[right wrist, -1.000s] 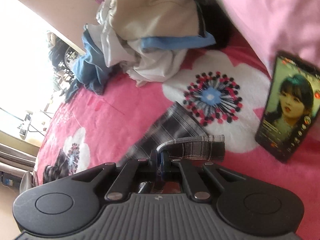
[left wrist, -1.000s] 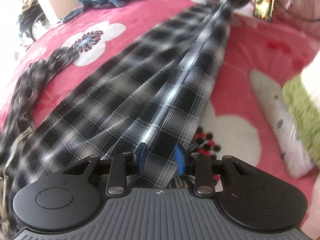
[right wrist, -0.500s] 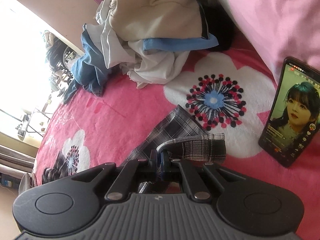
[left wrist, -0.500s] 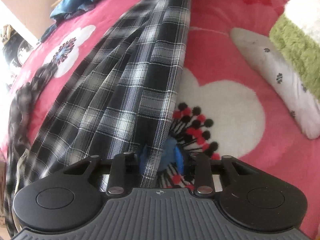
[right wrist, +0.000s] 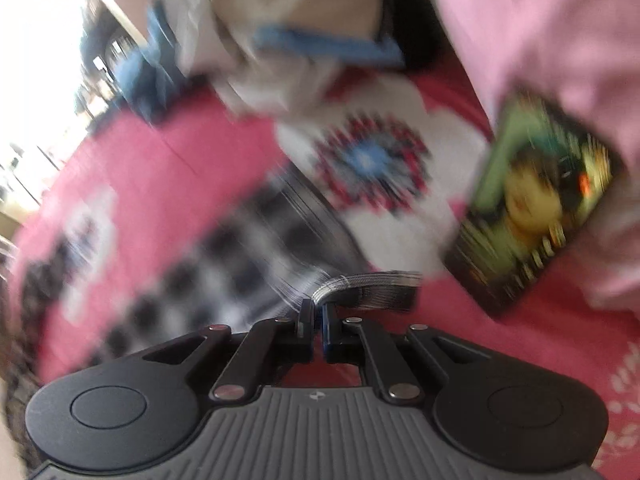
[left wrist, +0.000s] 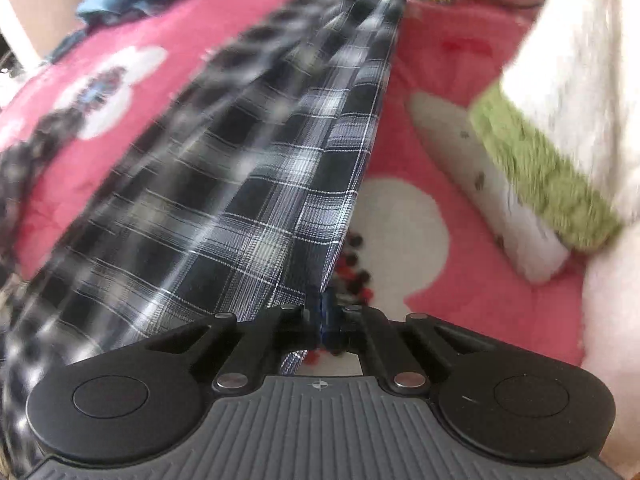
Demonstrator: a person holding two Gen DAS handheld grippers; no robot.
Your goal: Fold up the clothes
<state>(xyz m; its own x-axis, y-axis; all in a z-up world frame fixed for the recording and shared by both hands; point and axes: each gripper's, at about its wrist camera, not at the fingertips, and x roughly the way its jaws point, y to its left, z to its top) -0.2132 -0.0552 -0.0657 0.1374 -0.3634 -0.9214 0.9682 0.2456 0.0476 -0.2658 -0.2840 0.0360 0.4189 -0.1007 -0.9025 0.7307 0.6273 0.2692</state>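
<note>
A black-and-white plaid shirt [left wrist: 256, 200] stretches in a taut band across the pink flowered blanket [left wrist: 472, 288], running from my left gripper to the far top of the left wrist view. My left gripper [left wrist: 325, 314] is shut on the shirt's near right edge. In the right wrist view, my right gripper [right wrist: 318, 320] is shut on a folded plaid corner [right wrist: 372, 286], with the rest of the shirt [right wrist: 208, 264] trailing blurred to the lower left. Both views are motion-blurred.
A phone [right wrist: 536, 204] with a lit screen leans against a pink pillow [right wrist: 552, 32] at right. A heap of beige, white and blue clothes [right wrist: 288, 28] lies at the back. A green-and-white fluffy item [left wrist: 544, 160] and a small white spotted cloth [left wrist: 480, 184] lie right of the shirt.
My left gripper has closed from open onto the shirt's edge. Both grippers have since moved sharply, pulling the shirt taut and blurring both views.
</note>
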